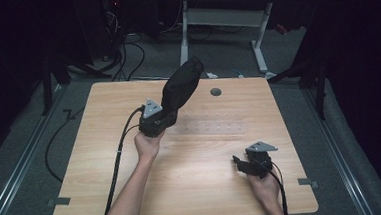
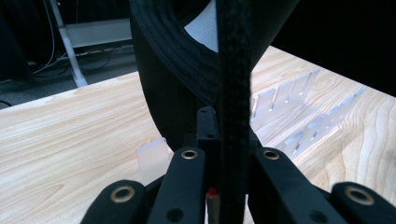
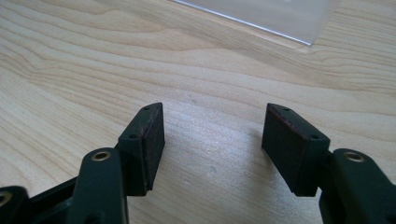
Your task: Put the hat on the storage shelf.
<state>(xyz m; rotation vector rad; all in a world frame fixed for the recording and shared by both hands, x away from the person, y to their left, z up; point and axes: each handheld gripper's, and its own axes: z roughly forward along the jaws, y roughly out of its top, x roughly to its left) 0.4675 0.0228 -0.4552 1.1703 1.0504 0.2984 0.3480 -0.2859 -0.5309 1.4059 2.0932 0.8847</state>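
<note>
My left gripper point(image 1: 170, 108) is raised above the middle of the wooden table point(image 1: 106, 157) and is shut on a black fabric item point(image 1: 181, 85), which stands up and away from it. In the left gripper view the jaws point(image 2: 226, 156) clamp a stitched black edge of this item point(image 2: 187, 60), and a white lining shows inside it. Low at the table's front right, my right gripper point(image 1: 238, 162) points left. Its jaws point(image 3: 215, 140) are open with nothing between them, just over bare wood.
A clear slotted acrylic rack point(image 1: 212, 123) lies flat at the table's centre, under and right of the held item; its upright fins point(image 2: 299, 107) and its edge point(image 3: 280, 14) show close up. A round cable hole point(image 1: 215, 92) sits behind it. A second desk point(image 1: 223, 15) stands beyond.
</note>
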